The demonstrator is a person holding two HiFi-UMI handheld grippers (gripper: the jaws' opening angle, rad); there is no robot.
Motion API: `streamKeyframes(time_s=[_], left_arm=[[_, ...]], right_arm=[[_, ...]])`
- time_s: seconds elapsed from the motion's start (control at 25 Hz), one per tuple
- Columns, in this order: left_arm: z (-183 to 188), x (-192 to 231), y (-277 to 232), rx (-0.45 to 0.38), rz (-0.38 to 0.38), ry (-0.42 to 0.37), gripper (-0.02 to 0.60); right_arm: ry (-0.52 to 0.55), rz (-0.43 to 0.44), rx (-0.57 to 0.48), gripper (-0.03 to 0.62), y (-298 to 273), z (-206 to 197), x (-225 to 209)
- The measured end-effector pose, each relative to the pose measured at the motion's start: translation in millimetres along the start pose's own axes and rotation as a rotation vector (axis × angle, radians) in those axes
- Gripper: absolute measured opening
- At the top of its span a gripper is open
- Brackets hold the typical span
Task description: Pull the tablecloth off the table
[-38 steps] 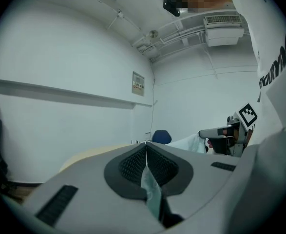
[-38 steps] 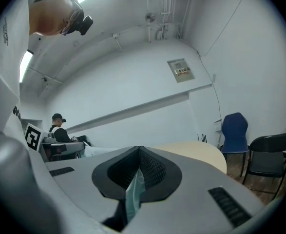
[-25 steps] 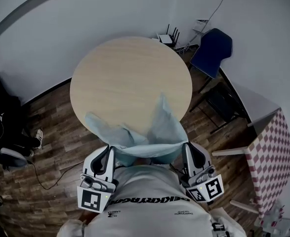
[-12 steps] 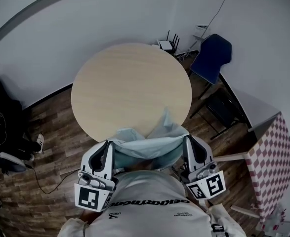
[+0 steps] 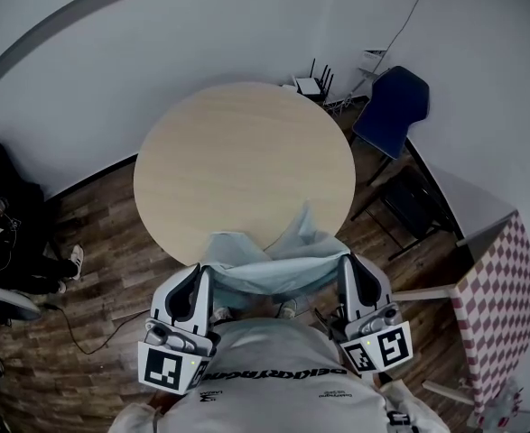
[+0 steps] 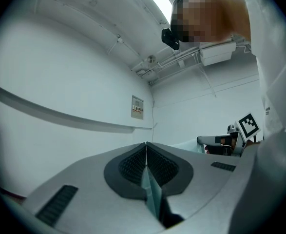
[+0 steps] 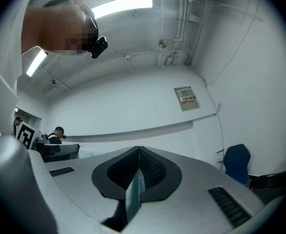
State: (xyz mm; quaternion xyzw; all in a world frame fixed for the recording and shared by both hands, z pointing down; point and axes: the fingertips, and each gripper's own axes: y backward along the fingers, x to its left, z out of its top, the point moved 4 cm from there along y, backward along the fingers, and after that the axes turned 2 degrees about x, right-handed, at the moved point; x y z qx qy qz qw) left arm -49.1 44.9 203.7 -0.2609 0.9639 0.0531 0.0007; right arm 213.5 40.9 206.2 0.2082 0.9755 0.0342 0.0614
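A pale blue tablecloth hangs bunched between my two grippers at the near edge of the round wooden table. Only a narrow fold still lies on the table's near rim; the rest of the top is bare. My left gripper is shut on the cloth's left end and my right gripper on its right end, both close to my chest. In the left gripper view a thin strip of tablecloth is pinched between the shut left gripper pads. The right gripper view shows the tablecloth clamped the same way in the right gripper.
A blue chair and a black folding chair stand right of the table. A router sits on the floor by the wall. A red-checked table is at far right. Shoes and a cable lie on the left floor.
The tablecloth has slid toward me off the table; the two flaps that lay on the top have shrunk to a small fold at the rim. Both grippers stay shut on it.
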Motion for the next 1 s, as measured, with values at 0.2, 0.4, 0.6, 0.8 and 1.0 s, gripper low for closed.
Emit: streamKeyframes(time_s=[0.2,0.4,0.6,0.8,1.0], left_arm=[[-3.5,3.0,-4.2,0.012,0.003,0.025,0.014],[-9.6,3.3,-8.5,0.027,0.006,0.026,0.014],[-13.9,7.7,-10.8,0.033,0.011,0.027,0.014],[-17.7,11.0,-15.5,0.033,0.013,0.031,0.014],[-19.7,11.0,-22.0,0.027,0.013,0.013,0.014]], right_arm=[[-0.01,-0.009,0.012,0.034,-6.2,-4.0,-3.3],[-0.014,-0.015,0.028,0.034,-8.4,-9.4,-9.0],[0.0,-0.005,0.035,0.034,-14.1,-11.9,-7.9],[-0.001,-0.006,0.039,0.034,-18.7,-14.9,-12.5],[0.008,0.018,0.037,0.034,-25.1,-17.4,-16.4]])
